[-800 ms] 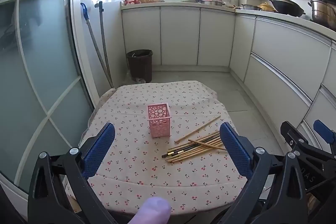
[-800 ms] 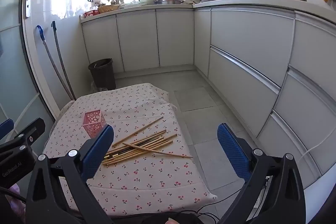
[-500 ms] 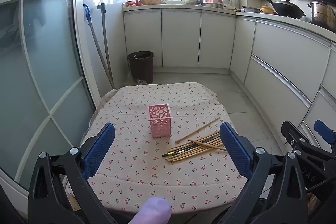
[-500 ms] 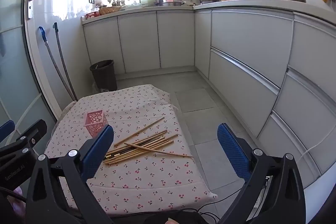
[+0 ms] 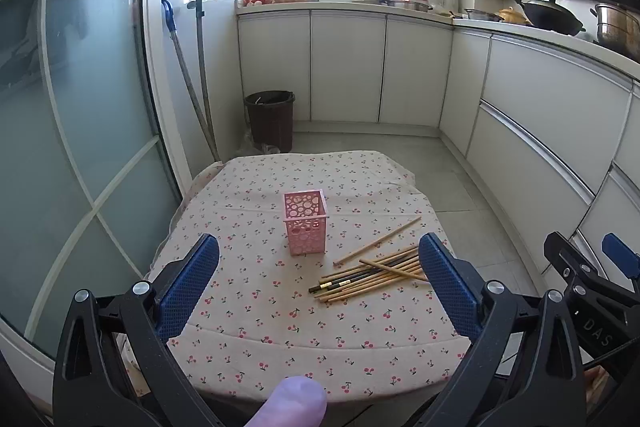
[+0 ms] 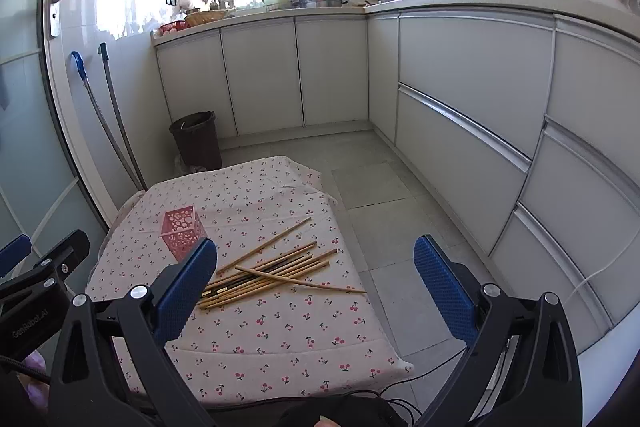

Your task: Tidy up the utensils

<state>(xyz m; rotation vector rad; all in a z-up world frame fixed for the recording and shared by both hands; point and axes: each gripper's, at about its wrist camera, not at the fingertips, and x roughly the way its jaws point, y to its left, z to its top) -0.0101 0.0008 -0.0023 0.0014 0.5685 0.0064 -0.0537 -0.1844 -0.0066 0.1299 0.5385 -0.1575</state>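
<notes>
Both tools, left (image 5: pixel 318 275) and right (image 6: pixel 314 279), gape empty; crossed chopsticks (image 5: pixel 372 269) beside the light pink holder (image 5: pixel 305 221) may scatter or topple it.

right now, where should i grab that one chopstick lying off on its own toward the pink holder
Take the lone chopstick near its middle, coming from above with the right gripper, fingers straddling its slanted line. It lies flat on the tablecloth, apart from the chopstick pile, so nothing crowds that stretch.

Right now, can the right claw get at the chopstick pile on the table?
Probably yes. The right claw is open and empty, the chopsticks lie loose on the cherry-print tablecloth ahead of it, and the pink holder stands off to their left.
</notes>
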